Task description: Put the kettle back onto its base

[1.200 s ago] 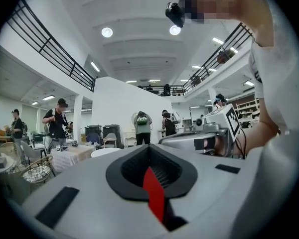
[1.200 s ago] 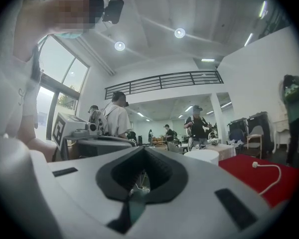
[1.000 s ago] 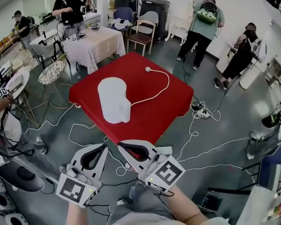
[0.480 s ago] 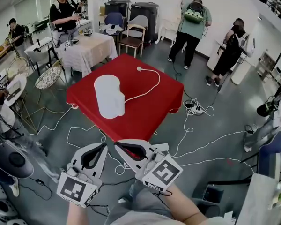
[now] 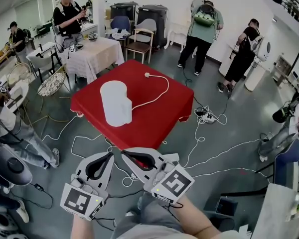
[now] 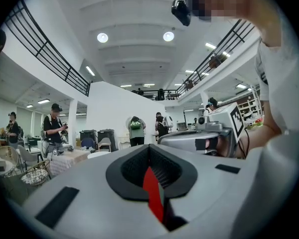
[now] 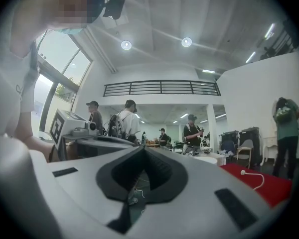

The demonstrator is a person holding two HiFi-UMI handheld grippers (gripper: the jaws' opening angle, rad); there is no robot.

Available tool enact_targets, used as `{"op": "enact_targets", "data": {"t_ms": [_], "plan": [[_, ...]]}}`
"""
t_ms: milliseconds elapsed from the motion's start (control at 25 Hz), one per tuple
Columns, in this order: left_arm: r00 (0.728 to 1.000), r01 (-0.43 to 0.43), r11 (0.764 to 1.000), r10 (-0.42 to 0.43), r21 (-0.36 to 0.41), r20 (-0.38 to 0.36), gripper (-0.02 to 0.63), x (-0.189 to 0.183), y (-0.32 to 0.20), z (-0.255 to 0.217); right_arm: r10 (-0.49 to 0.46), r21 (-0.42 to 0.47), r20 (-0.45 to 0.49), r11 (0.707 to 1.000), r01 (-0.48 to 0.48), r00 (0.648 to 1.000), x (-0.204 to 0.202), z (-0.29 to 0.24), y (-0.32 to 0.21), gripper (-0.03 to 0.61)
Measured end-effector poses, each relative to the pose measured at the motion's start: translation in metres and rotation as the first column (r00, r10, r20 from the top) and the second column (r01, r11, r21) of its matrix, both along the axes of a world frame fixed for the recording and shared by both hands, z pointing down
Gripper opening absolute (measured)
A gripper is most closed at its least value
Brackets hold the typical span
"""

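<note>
A white kettle (image 5: 115,102) stands on the red table (image 5: 154,118) ahead of me; I cannot make out its base as a separate part. A white cord runs from it to a loose plug (image 5: 146,75) near the table's far edge. Both grippers hang low in the head view, well short of the table and close side by side. My left gripper (image 5: 109,156) is shut and holds nothing, and so is my right gripper (image 5: 124,154). In the left gripper view the jaws (image 6: 149,146) meet, with red table in the slit. In the right gripper view the jaws (image 7: 143,148) also meet; the plug (image 7: 243,173) shows at right.
White cables loop over the grey floor (image 5: 224,158) between me and the table, with a power strip (image 5: 208,115) at its right. A cloth-covered table (image 5: 97,51) and chairs stand behind. Several people stand around the room, one (image 5: 10,128) close at my left.
The table and kettle sit a little further left and higher in the head view than a second ago. Both grippers stay shut and side by side. People at the left have shifted.
</note>
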State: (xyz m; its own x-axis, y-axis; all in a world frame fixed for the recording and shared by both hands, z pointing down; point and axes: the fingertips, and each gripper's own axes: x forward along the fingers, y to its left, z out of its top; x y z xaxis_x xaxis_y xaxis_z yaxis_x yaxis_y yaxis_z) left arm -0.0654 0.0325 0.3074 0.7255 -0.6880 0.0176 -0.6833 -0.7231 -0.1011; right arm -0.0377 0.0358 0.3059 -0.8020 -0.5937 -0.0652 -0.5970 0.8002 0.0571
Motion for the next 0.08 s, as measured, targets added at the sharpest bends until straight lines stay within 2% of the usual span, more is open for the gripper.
{"op": "enact_targets", "data": {"t_ms": [80], "plan": [[1.000,0.001,1.000,-0.001,0.000,-0.002,0.011,0.0024,0.0019,0.0018,-0.003,0.004,0.000,1.000,0.003,1.000,0.0024,0.0007,0.0019,0.006]]}}
